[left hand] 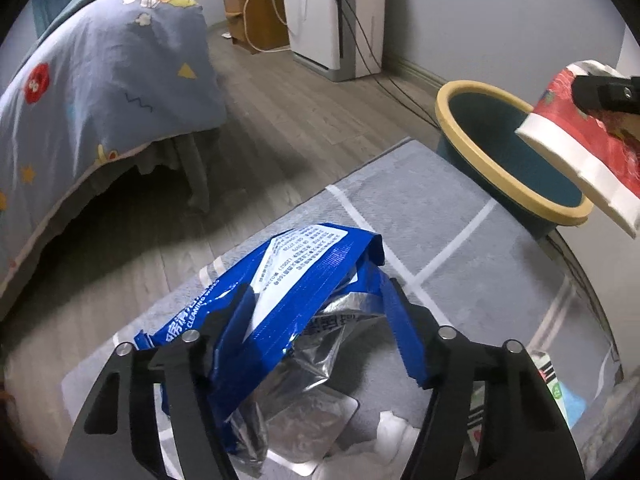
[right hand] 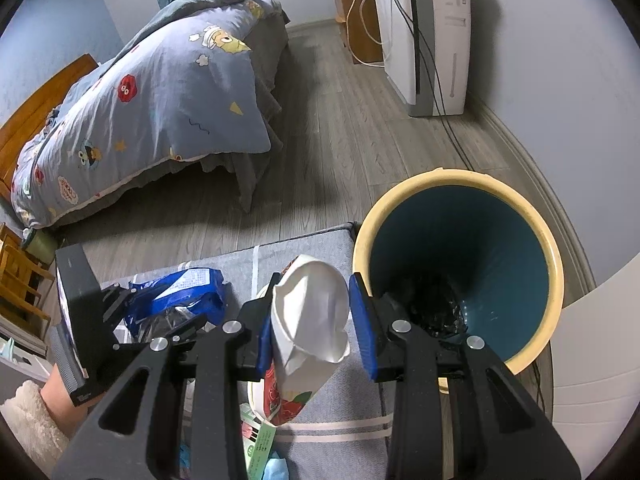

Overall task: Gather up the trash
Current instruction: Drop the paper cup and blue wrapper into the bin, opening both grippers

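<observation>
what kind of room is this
Most likely a bedroom: a bed under a cartoon-print duvet, a wooden bedside cabinet by the wall, and a grey rug on wood-look flooring.

Left gripper (left hand: pixel 316 312) angled steeply downward, black fingers (left hand: pixel 400 320) spread either side of a crumpled blue wrapper (left hand: pixel 288 280), pads not visibly pressing it. Seen from the right wrist view, carried by a bare hand (right hand: pixel 60 392) in a fluffy white sleeve (right hand: pixel 28 428) at near left. Right gripper (right hand: pixel 310 316) also tilted downward, blue-padded fingers (right hand: pixel 362 320) clamped on a crushed red-and-white paper cup (right hand: pixel 308 312).
</observation>
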{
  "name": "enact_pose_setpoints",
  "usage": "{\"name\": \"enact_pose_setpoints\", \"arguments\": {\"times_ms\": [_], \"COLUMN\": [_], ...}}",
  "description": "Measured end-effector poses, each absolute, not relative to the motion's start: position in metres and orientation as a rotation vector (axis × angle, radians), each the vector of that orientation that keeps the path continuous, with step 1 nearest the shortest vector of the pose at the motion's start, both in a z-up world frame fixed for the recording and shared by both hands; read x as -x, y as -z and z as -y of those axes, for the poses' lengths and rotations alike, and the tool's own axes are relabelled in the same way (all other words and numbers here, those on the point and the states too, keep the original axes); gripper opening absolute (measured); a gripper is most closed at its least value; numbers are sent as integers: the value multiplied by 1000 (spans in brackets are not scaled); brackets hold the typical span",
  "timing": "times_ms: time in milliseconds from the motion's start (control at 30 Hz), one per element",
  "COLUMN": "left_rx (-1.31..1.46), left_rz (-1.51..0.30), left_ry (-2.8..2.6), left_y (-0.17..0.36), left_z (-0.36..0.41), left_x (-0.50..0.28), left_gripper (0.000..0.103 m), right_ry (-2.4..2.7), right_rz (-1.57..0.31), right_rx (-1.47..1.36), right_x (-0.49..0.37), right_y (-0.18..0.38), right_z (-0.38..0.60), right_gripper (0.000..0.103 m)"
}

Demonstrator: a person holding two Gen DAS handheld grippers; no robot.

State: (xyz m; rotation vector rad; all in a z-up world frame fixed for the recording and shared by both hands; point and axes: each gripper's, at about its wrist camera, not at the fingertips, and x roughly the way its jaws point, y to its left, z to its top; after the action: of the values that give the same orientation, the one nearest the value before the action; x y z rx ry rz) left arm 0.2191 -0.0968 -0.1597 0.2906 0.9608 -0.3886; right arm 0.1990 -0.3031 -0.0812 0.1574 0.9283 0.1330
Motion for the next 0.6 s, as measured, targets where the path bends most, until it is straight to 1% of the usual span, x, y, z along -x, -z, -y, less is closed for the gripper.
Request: {"name": "enact_pose_setpoints", "arguments": {"times_ms": [67,333,600], "left_rx": [-288,-237,-224], "left_rz": [-958,-890,-796], "left_ry": [394,429,513], "left_y": [156,119,70], "left_z": [98,109,159], "left_x": [-216,-205,-199], "left_gripper": [62,62,62], "right_ry": [-128,-108,-5], "right_rz": [-925,-902,-834], "right_rx": [-156,-196,-245], "right_x": [-198,-202,-211], "right_y": [80,69,55], "right_z": [305,322,381], "right_gripper": [33,33,33]}}
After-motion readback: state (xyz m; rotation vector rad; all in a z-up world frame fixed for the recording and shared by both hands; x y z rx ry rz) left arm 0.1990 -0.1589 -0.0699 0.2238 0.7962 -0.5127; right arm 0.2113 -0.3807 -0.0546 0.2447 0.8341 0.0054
